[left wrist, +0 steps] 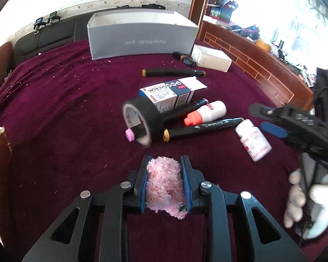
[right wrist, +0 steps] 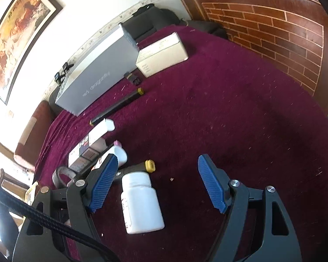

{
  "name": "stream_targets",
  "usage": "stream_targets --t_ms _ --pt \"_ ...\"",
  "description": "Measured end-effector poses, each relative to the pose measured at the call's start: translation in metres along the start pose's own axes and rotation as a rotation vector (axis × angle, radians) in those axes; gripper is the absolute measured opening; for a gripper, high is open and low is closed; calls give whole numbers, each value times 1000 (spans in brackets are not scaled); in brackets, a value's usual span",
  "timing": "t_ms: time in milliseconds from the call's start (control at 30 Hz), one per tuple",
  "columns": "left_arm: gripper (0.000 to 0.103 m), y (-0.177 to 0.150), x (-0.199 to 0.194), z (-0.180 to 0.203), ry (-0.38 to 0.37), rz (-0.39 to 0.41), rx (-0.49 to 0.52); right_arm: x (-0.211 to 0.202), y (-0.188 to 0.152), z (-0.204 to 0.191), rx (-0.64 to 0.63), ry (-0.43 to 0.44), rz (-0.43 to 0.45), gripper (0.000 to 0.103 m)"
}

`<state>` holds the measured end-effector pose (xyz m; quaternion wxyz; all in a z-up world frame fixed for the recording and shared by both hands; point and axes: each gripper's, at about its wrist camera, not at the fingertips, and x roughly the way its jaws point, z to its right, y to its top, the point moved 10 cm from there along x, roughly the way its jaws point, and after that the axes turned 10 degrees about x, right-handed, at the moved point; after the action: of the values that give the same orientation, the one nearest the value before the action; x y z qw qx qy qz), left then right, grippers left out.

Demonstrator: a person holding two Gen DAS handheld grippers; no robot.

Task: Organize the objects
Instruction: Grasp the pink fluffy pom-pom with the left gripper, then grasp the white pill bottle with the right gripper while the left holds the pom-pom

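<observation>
- The left tongs (left wrist: 165, 182) are clamped on a pink fluffy wad (left wrist: 164, 185), pads pressing both its sides; it sits low over the near part of the table (left wrist: 65, 100), probably picked up for sorting.
- The right tongs (right wrist: 157, 185) stand wide open around a white bottle (right wrist: 142, 205) lying on its side, pads clear of it, so a grab looks likely.
- A tape roll (left wrist: 140, 122), markers, a small carton (left wrist: 172, 93) and a red-capped bottle (left wrist: 205, 113) lie heaped mid-table, unsorted.
- The grey box (left wrist: 142, 37) waits open-topped at the far edge, likely the bin for everything.
</observation>
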<state>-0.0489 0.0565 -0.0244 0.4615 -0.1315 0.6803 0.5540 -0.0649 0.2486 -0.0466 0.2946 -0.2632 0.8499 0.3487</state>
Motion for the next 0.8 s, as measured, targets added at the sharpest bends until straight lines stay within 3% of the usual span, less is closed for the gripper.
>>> stream_targets --t_ms 167,300,400,467,567,800 --pt "22 -12 -31 -12 4 26 -21 -4 -16 -9 -106 -80 -40 76" --pt "22 -21 -43 -28 20 31 -50 0 -24 -16 -256 -234 -28 73" --pt "22 -28 -50 -39 47 29 -68 8 -30 -19 -304 -309 -46 56" --pt "22 -32 -56 -47 77 29 -73 12 -34 -20 -339 -356 -48 37" --pt "22 -37 -67 -57 132 41 -60 13 -39 -23 -403 -427 -23 33" --pt "22 -47 -93 -72 179 79 -62 -5 -58 -34 -366 -353 -55 33"
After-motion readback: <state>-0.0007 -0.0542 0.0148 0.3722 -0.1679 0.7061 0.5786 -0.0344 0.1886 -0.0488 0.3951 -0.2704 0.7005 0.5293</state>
